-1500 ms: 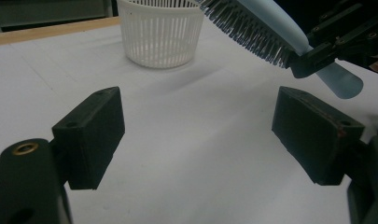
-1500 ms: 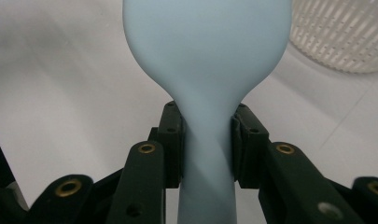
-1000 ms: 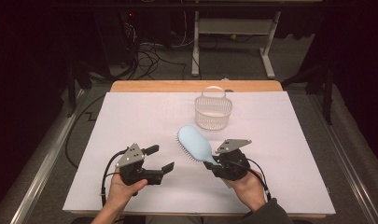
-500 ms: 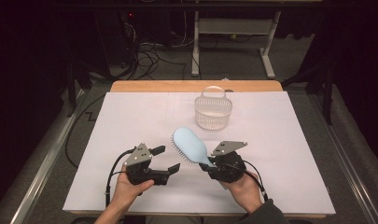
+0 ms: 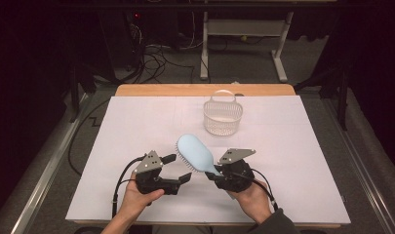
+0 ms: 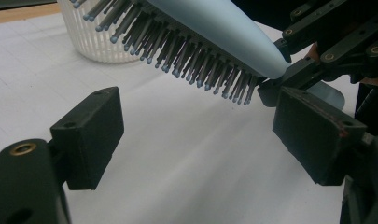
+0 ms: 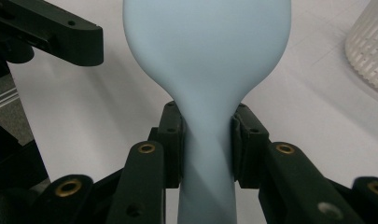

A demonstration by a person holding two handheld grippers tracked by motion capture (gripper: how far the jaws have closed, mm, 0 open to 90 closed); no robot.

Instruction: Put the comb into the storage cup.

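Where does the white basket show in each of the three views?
High view: white basket stands at the table's far middle, beyond both grippers.
Left gripper view: top left corner, behind the bristles.
Right gripper view: right edge.
Shared landmark: the blue hairbrush, held by the right gripper.

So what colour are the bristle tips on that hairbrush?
Pale blue tips on grey bristles of the hairbrush; left gripper view shows them best.

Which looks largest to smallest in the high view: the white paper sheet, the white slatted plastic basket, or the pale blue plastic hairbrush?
1. White paper sheet, by far the largest.
2. and 3. White slatted plastic basket and pale blue plastic hairbrush look alike; the brush is nearer the camera, so unranked.
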